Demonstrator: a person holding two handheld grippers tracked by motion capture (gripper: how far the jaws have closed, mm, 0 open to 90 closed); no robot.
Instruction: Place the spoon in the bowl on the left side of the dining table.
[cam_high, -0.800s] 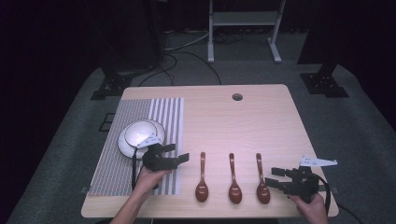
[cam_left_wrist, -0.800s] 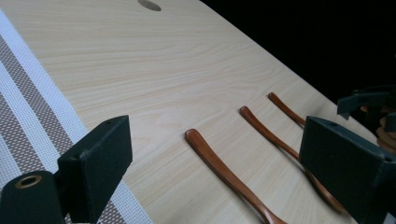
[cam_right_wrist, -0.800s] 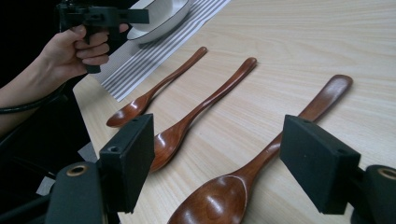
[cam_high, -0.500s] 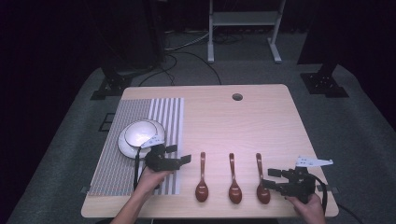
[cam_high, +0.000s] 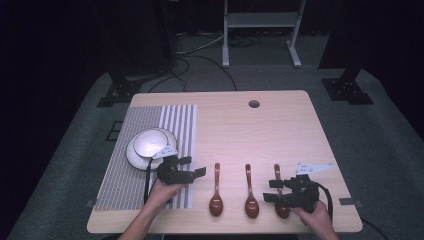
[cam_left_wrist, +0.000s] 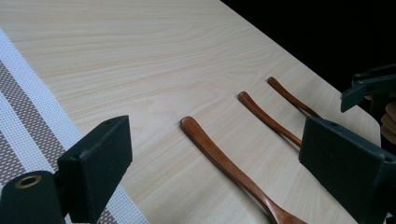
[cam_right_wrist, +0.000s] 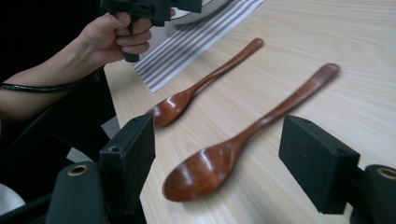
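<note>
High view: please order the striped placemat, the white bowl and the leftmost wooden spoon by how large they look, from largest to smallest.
1. Striped placemat, clearly the largest; it covers much of the table's left side.
2. White bowl.
3. Leftmost wooden spoon. It looks about as long as the bowl is wide but far narrower, so it ranks last by area only.

Overhead camera faces forward-down; both tongs cameras skim close, sharing the spoons (cam_high: 248, 192).
</note>
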